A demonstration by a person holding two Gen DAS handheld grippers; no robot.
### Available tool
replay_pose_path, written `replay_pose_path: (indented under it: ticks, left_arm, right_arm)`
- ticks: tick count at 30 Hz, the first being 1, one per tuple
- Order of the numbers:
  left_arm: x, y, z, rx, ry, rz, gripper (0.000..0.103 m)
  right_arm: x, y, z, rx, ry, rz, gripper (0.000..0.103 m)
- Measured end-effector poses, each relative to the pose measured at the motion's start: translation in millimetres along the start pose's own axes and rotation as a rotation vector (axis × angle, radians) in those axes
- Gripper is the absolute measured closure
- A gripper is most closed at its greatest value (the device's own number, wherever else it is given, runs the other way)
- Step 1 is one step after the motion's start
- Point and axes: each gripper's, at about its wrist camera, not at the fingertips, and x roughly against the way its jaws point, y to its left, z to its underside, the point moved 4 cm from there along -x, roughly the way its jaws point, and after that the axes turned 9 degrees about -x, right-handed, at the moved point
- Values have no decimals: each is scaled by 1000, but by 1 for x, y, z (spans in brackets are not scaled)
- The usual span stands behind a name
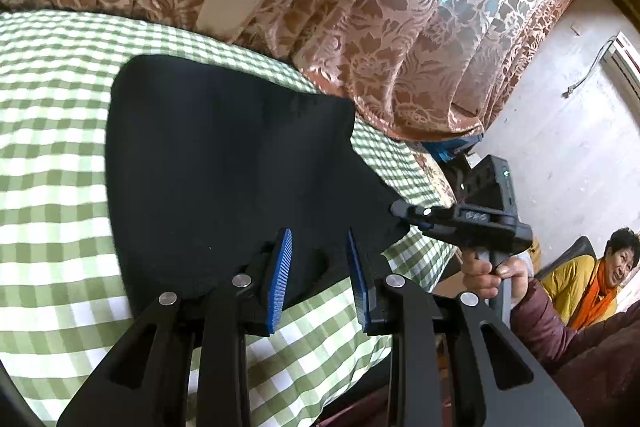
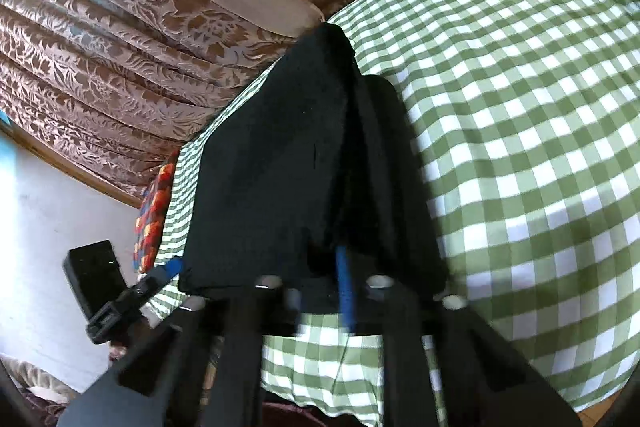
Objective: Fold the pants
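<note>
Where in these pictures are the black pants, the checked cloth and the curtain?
pants point(image 1: 224, 155), left wrist view, middle of the black fabric
checked cloth point(image 2: 520, 131), right wrist view, bare green-and-white part
curtain point(image 1: 384, 39), left wrist view, patterned folds

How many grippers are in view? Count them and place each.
2. The left gripper sits at the black pants' near edge; the right gripper clamps their other corner.

Domestic room, likely a bedroom: bed covered by green-checked sheet, floral brocade curtains hung behind, wall-mounted air conditioner, seated onlooker.
</note>
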Motion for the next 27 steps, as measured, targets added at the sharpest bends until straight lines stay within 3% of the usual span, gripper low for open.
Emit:
replay_pose_path:
  ticks: [6, 9, 12, 16, 19, 20, 21, 25, 27]
  left_arm:
    - [23, 5, -6, 7, -55, -5, 77]
    - [11, 13, 8, 15, 16, -40, 77]
    - [-9, 19, 24, 33, 99, -72, 77]
    - [-3, 13, 19, 20, 66, -81, 77]
    - [0, 11, 9, 0, 39, -103, 77]
    - [0, 9, 6, -13, 35, -115, 77]
    - [-1, 6, 4, -32, 32, -136, 77]
    - [-10, 1, 0, -88, 49, -198, 77]
    - [-16, -1, -2, -110, 62, -240, 77]
  right_arm:
    - [28, 16, 14, 111, -38, 32, 97]
    - [1, -14, 23, 82, 3, 133, 97]
    - [-12, -33, 26, 18, 2, 92, 97]
    - [-5, -25, 24, 56, 17, 105, 96]
    - [12, -10, 13, 77, -27, 119, 82]
    - [19, -3, 8, 87, -62, 129, 65]
    - [24, 7, 2, 99, -93, 125, 59]
    - [17, 45, -17, 140, -144, 74, 57]
    - [0, 60, -28, 161, -153, 79, 50]
